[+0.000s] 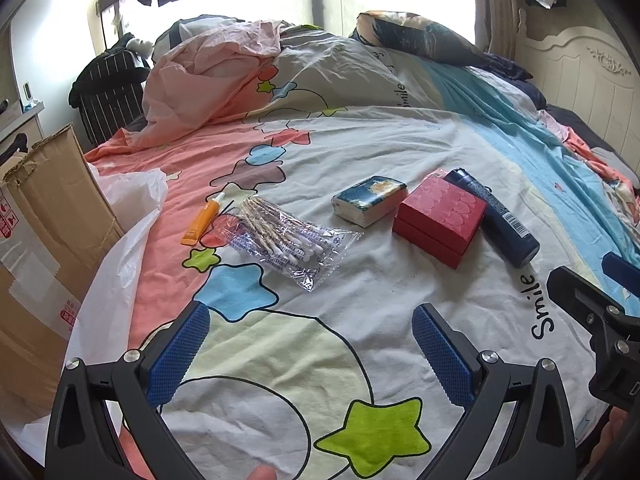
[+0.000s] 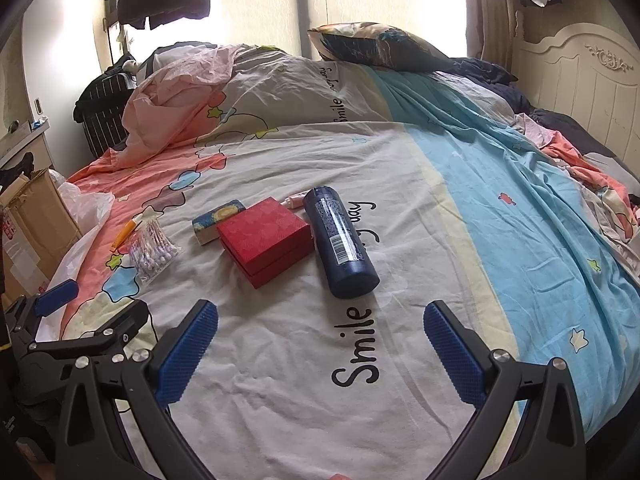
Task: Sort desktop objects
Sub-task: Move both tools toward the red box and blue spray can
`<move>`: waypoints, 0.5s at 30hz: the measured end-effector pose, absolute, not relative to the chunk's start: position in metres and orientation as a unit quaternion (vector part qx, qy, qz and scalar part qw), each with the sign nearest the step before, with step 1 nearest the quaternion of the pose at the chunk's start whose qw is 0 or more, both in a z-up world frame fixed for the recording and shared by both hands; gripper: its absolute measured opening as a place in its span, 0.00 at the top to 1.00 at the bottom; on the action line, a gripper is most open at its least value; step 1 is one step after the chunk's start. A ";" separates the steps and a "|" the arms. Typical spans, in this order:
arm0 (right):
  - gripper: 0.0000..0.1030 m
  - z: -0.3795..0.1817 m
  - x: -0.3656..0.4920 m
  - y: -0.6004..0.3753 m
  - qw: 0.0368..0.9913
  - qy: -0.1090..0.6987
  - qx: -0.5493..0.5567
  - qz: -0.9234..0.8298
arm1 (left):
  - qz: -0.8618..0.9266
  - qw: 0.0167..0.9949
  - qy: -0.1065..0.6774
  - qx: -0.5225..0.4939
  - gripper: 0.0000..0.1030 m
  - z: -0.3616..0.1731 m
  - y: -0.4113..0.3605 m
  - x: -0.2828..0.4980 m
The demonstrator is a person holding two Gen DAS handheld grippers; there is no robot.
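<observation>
We saw a bed covered with a cartoon quilt in white, pink and light blue, with stars and the word "Smile" printed on it. A crumpled pink sheet and a dark pillow lay at its far side, under a bright window. A cream headboard stood on the right, a cardboard box and a white plastic bag on the left.

The things lay together in the middle of the bed: an orange tube, a bag of cotton swabs, a tissue pack, a red box and a dark blue bottle just beside the box. A small pink tube showed behind the box.

Our left gripper was wide open and held nothing. Our right gripper was also wide open and empty, low over the quilt, near the bottle.
</observation>
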State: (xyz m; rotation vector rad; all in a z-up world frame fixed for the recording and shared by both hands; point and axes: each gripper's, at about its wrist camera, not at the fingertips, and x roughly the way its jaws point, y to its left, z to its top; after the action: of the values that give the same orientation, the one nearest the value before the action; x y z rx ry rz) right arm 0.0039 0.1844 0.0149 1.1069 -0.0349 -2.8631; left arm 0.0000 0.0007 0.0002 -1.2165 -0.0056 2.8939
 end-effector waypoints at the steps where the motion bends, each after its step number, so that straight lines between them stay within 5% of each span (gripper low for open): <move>1: 0.00 0.014 0.004 0.185 0.038 -0.014 0.363 -0.931 | 0.921 0.004 0.002 -0.388 0.00 0.000 0.001 0.000; 15: 0.00 0.002 0.001 0.197 0.060 -0.048 0.394 -0.916 | 0.919 0.040 0.015 -0.392 0.00 -0.001 0.008 0.004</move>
State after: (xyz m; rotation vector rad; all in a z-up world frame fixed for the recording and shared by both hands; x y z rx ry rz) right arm 0.0012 0.1974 0.0018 1.1935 -0.1451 -2.7713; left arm 0.0040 0.0082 -0.0010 -1.2027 0.0449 2.8156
